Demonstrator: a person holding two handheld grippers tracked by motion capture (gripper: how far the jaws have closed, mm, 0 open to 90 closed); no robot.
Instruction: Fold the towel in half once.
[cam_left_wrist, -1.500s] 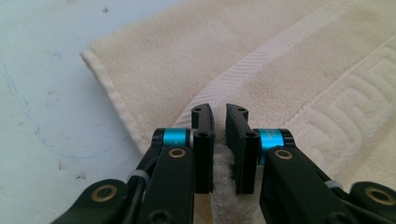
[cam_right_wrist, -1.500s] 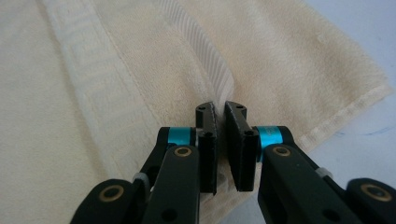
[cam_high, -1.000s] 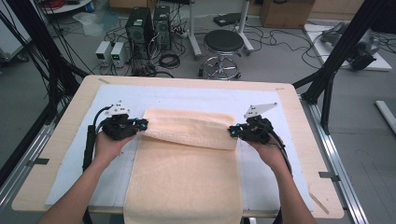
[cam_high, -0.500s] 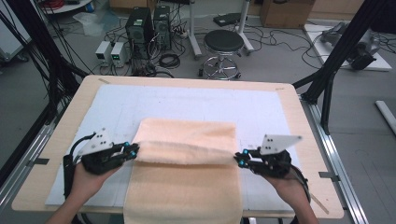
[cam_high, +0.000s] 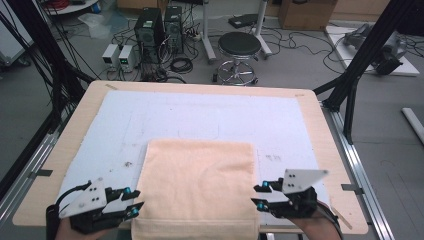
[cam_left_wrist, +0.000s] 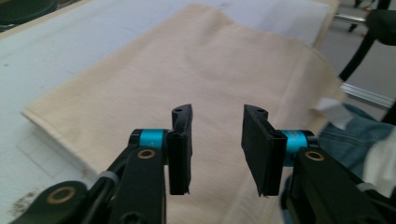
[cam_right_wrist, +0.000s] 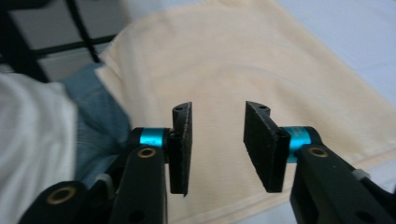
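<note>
You have two grippers and one towel in front of you. Your left gripper (cam_high: 131, 202) sits at the worktop's near edge, just beside the towel's near left corner; its jaws have just been opening and stand apart with nothing pressed between them, the cloth lying beyond them in the left gripper view (cam_left_wrist: 217, 149). Your right gripper (cam_high: 258, 196) sits just beside the towel's near right corner, its jaws likewise just opened and apart, free of the cloth (cam_right_wrist: 217, 147). The peach towel (cam_high: 200, 187) lies folded flat, its near edge at, perhaps slightly over, the worktop's (cam_high: 310, 102) near edge; the picture is cut there. Beyond the towel's far edge, one white mat (cam_high: 200, 112) stretches bare to the far corners, leaving you open room ahead and to both sides.
</note>
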